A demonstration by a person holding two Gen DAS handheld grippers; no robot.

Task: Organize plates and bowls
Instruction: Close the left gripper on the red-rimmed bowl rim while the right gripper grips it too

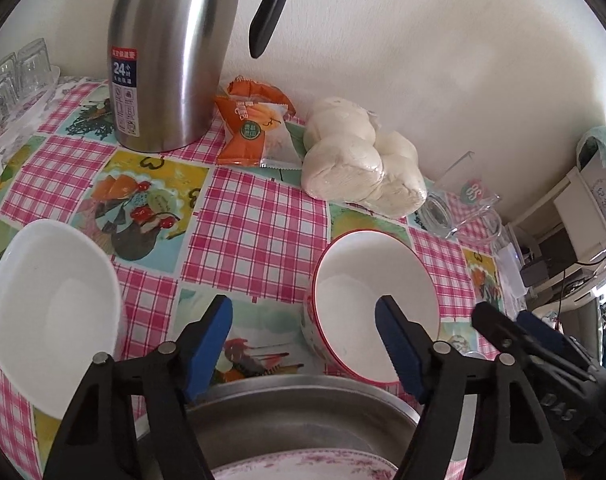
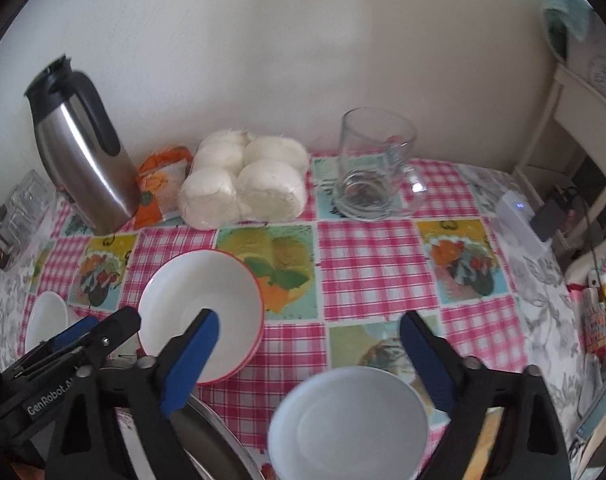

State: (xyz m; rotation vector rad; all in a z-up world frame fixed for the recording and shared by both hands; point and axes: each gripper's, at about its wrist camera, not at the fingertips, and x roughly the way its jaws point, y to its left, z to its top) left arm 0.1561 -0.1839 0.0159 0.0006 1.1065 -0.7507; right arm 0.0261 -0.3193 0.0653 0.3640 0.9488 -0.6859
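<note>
Red-rimmed white ceramic bowl (image 1: 375, 304): bench centre, upright, just beyond the steel basin (image 1: 303, 404). Plain white bowls: one far left (image 1: 55, 312), one near right (image 2: 347, 420). Left gripper (image 1: 303, 332) and right gripper (image 2: 309, 344): jaws open, empty. Advice: straddle one rim squarely before closing.

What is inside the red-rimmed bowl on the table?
The red-rimmed bowl looks empty: only its white inside shows. The right gripper's finger covers part of the bottom, so that spot cannot be checked.

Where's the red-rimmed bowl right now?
The red-rimmed bowl stands on the checked tablecloth, left of centre in the right wrist view, in front of the bagged white buns and right of a plain white bowl.
</note>
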